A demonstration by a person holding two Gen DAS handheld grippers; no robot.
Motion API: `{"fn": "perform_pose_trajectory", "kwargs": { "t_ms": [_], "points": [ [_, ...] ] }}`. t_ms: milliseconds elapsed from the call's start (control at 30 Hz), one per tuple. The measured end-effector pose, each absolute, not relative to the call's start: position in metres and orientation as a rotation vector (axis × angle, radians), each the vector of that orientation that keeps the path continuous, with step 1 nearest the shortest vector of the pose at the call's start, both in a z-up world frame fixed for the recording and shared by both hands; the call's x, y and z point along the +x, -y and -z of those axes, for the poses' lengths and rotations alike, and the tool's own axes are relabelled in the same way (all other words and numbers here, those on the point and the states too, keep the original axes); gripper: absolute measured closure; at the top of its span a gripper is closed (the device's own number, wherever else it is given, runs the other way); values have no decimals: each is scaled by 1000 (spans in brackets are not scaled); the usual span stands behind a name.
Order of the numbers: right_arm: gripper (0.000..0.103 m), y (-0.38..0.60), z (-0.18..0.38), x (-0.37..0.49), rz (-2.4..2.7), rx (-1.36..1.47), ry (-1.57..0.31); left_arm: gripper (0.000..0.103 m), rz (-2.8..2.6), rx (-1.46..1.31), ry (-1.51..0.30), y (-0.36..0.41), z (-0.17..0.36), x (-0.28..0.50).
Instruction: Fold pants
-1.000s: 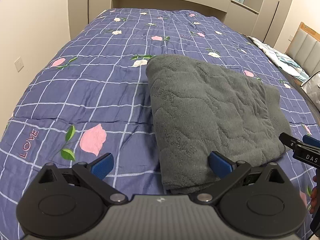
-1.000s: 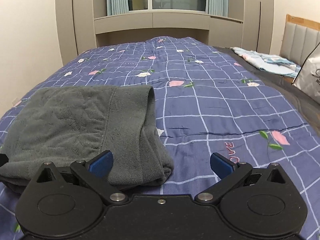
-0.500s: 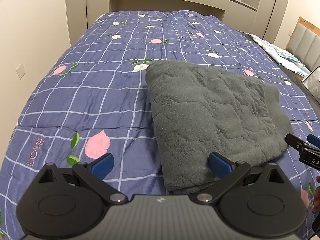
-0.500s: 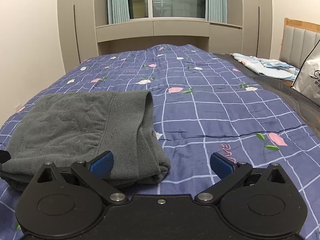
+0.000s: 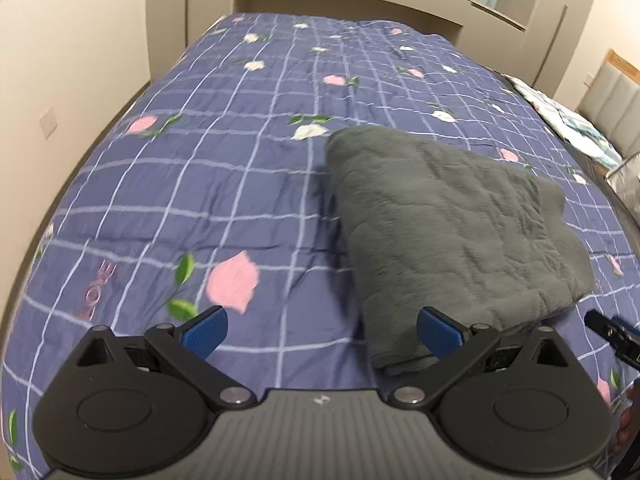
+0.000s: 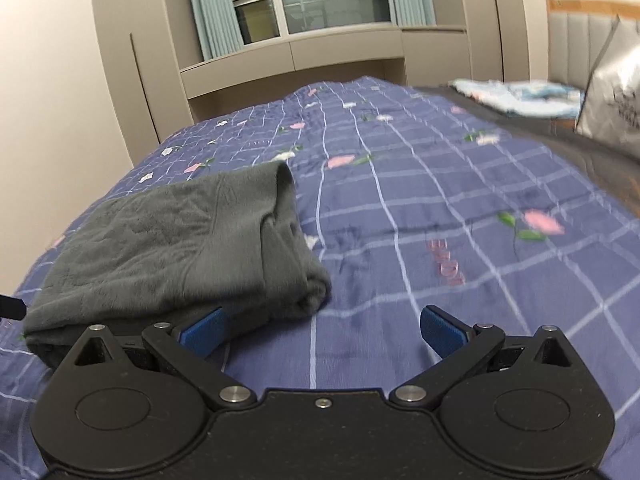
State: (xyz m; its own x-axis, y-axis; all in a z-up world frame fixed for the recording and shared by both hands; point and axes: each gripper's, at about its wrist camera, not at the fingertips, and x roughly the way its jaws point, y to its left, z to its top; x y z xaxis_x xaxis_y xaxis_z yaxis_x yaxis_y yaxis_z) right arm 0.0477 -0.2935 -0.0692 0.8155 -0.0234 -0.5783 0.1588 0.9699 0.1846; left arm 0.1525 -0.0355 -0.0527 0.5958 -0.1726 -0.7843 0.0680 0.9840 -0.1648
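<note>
Floral bedspread [image 5: 248, 184] under folded grey pants [image 5: 452, 224], jaws apart

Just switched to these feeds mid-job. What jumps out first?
The grey pants lie folded into a thick bundle on the purple checked floral quilt. The left hand-held gripper and the right hand-held gripper are both wide open at the bundle's near edge, gripping nothing. A pale folded cloth lies far right by the headboard.
</note>
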Motion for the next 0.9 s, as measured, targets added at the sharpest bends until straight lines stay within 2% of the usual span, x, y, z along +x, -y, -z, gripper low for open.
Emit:
{"fn": "perform_pose_trajectory", "kwargs": {
  "t_ms": [167, 367, 667, 900],
  "points": [
    [0, 301, 73, 44, 52, 318, -625, 0, 163, -216, -922, 15, 57, 157],
    [0, 317, 52, 65, -116, 428, -591, 0, 242, -225, -890, 20, 56, 174],
    [0, 312, 35, 124, -229, 287, -664, 0, 310, -197, -903, 48, 69, 204],
    [0, 310, 50, 176, -363, 277, -759, 0, 357, -232, -934, 53, 83, 224]
  ]
}}
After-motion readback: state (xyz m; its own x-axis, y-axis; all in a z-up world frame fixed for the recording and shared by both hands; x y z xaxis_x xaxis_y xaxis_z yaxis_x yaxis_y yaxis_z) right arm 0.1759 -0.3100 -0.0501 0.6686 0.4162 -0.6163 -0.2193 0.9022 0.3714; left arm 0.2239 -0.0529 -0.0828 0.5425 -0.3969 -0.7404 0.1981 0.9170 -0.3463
